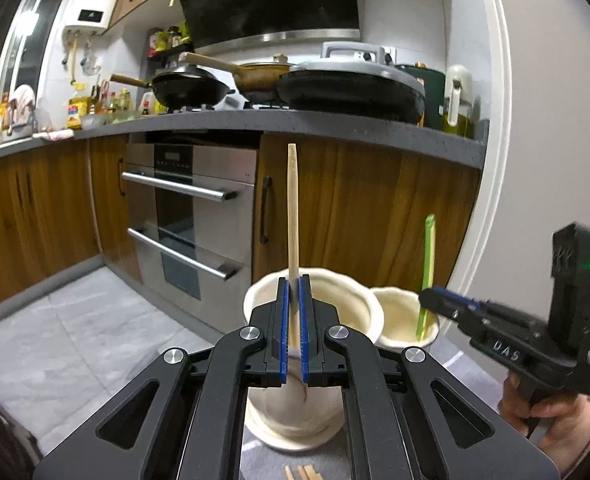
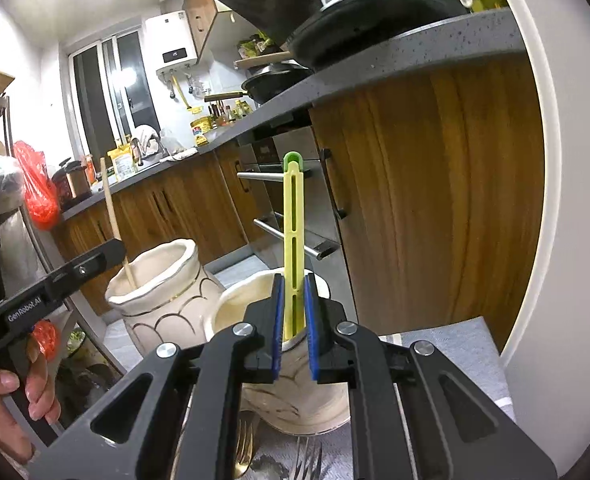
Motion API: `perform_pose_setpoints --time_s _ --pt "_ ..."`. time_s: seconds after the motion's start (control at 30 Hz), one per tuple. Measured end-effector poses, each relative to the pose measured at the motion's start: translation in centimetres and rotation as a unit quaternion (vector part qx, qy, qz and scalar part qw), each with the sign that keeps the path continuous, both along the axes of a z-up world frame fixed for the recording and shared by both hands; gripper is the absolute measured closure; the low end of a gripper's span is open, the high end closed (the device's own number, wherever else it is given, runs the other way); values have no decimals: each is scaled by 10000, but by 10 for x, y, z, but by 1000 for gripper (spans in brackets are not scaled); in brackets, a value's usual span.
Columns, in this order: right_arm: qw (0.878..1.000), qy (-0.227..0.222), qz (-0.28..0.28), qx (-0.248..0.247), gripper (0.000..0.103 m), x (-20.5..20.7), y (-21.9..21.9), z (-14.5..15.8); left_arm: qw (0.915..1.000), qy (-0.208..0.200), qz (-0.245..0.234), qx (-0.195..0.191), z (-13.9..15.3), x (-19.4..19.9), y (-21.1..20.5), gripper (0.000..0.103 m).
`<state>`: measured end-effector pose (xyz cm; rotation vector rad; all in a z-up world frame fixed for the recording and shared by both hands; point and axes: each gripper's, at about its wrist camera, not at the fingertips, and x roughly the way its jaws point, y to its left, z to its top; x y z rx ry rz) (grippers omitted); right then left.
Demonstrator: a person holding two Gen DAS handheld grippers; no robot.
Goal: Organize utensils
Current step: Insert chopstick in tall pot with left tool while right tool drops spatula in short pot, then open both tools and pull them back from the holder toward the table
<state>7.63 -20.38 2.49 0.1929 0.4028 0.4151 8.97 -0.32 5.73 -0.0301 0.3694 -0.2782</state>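
Both tongs clamp sticks: left tongs (image 1: 293,320) wooden chopstick (image 1: 293,208), right tongs (image 2: 293,320) slotted plastic utensil (image 2: 293,236).

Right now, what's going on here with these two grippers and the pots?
A person is sorting utensils into two cream ceramic pots. The left gripper is shut on a long wooden stick, standing upright in the larger cream pot. The right gripper straddles a yellow-green slotted plastic utensil standing in the smaller cream pot; whether it grips is unclear. Forks lie on the grey cloth below.
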Motion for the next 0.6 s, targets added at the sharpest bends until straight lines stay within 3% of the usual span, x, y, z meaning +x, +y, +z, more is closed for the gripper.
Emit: perform_pose_setpoints --time_s 0.33,0.4,0.47,0.6 --pt "9993 -234 -71 -284 92 -16 2 6 9996 74 85 243 -2 -8 -5 94" --pt "9991 -297 -108 -296 89 -19 -1 10 9997 64 84 231 1 -12 -4 94" --pt "9990 -328 -109 -277 78 -25 -5 12 9997 48 86 217 4 -17 -3 92" --pt "9988 -345 -197 -302 74 -37 -11 19 9998 44 85 147 9 -28 1 83"
